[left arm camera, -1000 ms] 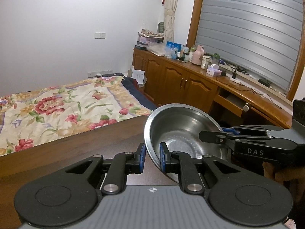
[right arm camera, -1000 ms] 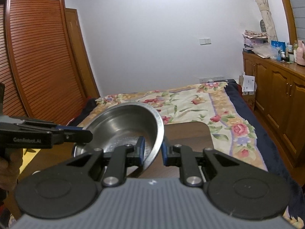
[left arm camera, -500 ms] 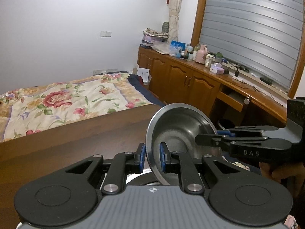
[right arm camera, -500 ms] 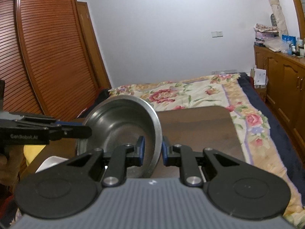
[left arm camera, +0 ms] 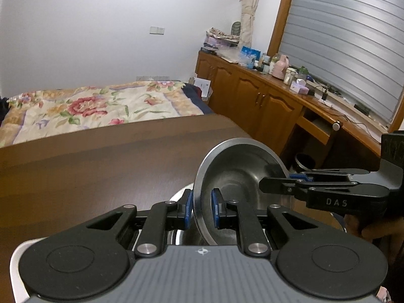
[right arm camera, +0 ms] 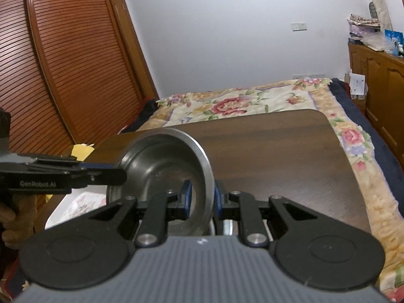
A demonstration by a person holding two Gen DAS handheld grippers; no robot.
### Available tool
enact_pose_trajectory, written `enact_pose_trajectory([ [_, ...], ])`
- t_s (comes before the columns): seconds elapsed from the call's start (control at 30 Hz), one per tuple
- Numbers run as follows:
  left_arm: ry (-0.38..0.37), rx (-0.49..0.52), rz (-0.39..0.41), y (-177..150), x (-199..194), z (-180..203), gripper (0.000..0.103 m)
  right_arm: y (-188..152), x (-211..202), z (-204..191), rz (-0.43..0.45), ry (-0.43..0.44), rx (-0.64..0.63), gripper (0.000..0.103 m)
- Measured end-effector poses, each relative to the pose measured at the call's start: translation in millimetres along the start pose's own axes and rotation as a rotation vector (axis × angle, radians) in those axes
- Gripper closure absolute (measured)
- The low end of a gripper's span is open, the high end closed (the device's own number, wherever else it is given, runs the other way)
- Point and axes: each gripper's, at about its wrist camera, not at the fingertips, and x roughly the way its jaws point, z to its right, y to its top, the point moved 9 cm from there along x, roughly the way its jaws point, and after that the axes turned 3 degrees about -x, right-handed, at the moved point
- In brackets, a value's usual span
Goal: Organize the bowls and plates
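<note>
Steel bowl (left arm camera: 240, 176) is held tilted on edge above the dark wooden table (left arm camera: 101, 166), gripped from both sides. The left gripper (left arm camera: 201, 209) has its blue pads closed on the near rim, and the right gripper (right arm camera: 202, 197) is likewise clamped on the opposite rim. Another metal dish (left arm camera: 176, 192) lies on the table just beneath the bowl. A white tray (right arm camera: 75, 202) sits near the table's left side
</note>
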Motion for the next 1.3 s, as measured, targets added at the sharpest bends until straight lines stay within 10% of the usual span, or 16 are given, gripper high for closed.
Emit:
enact_pose_trajectory([
  [1.3, 0.068, 0.017, -0.017, -32, 1, -5, 0.085, -19, 12, -15, -0.026, -0.031, -0.080, 0.082],
])
